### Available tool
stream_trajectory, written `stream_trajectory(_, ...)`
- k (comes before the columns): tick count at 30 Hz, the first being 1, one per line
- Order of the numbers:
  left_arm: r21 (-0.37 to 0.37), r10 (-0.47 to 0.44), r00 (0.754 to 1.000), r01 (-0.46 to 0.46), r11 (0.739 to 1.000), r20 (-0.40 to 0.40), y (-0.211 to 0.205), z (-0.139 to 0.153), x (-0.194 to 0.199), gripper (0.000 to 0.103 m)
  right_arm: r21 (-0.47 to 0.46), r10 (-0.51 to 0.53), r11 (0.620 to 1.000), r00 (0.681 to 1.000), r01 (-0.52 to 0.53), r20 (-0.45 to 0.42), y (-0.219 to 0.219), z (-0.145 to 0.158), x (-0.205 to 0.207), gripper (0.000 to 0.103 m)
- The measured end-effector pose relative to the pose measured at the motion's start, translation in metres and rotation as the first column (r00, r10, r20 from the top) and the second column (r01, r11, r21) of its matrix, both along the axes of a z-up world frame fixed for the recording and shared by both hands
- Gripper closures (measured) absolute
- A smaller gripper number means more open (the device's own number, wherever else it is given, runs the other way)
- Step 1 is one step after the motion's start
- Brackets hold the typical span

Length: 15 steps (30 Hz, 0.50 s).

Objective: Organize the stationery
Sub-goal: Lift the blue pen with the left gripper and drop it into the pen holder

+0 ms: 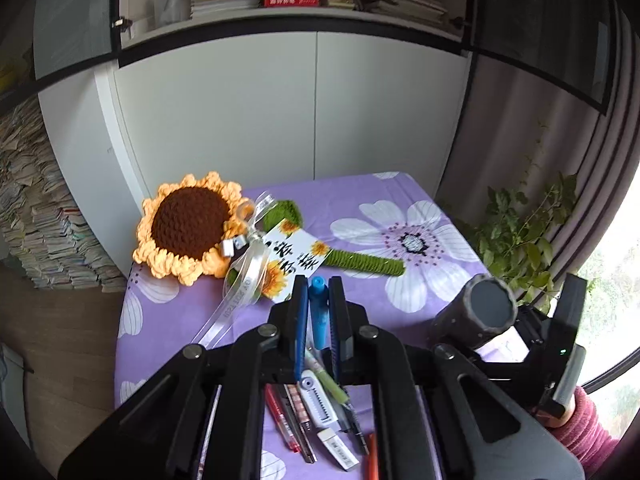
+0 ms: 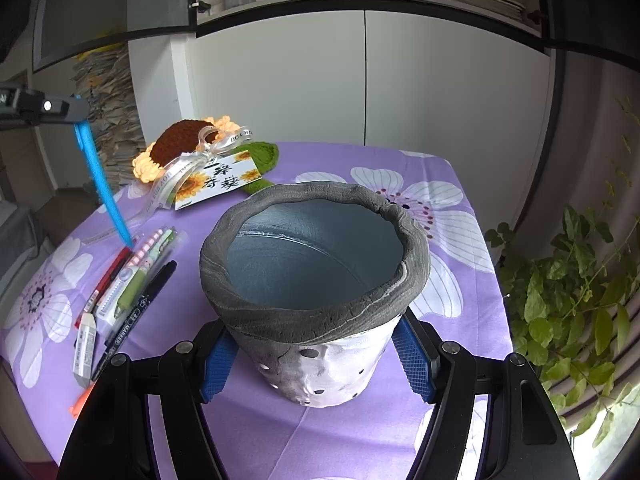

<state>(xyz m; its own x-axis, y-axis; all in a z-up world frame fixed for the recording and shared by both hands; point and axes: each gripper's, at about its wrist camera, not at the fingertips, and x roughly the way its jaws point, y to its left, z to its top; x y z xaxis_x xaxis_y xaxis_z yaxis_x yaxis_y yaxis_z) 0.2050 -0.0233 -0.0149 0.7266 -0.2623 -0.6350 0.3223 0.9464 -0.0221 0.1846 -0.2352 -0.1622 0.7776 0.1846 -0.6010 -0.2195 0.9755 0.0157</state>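
My left gripper (image 1: 319, 286) is shut on a blue pen (image 1: 319, 314) and holds it in the air above the loose stationery (image 1: 320, 408). In the right wrist view the left gripper (image 2: 78, 114) is at the upper left. The blue pen (image 2: 102, 184) hangs slanted from it, its tip just over the row of pens (image 2: 132, 280). My right gripper (image 2: 316, 364) is shut on a grey pen pot (image 2: 312, 280), tilted with its empty mouth facing the camera. In the left wrist view the pot (image 1: 480, 312) and right gripper (image 1: 532, 320) are at the right.
A purple floral cloth (image 2: 320, 432) covers the table. A white eraser (image 2: 84, 344), a black marker (image 2: 136, 316) and an orange pen (image 2: 80, 400) lie at its left. A crochet sunflower (image 1: 188, 228) with a card lies at the back. A leafy plant (image 2: 568, 292) stands off the right edge.
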Motion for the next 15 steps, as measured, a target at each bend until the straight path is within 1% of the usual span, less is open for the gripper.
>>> stream_trajectory(4,-0.031,-0.085,0.994,0.087,0.996,0.063,-0.025,0.021,-0.016,0.095,0.001,0.0,1.0,1.0,0.0,0.001,0.0,0.0,0.0,0.032)
stream_trajectory(7,-0.057,-0.153,0.984,0.158,0.986,0.091,-0.047,0.03,-0.022,0.095,0.001,0.0,1.0,1.0,0.0,0.004,0.0,0.0,-0.001,0.032)
stream_trajectory(12,-0.085,-0.242,0.965,0.25,0.965,0.099,-0.082,0.037,-0.021,0.095,0.001,0.002,1.0,1.0,-0.002,0.007,0.0,0.0,-0.001,0.032)
stream_trajectory(15,-0.083,-0.264,0.96,0.272,0.959,0.093,-0.097,0.034,-0.019,0.095,0.005,0.001,1.0,1.0,-0.001,0.009,0.0,0.0,-0.002,0.032)
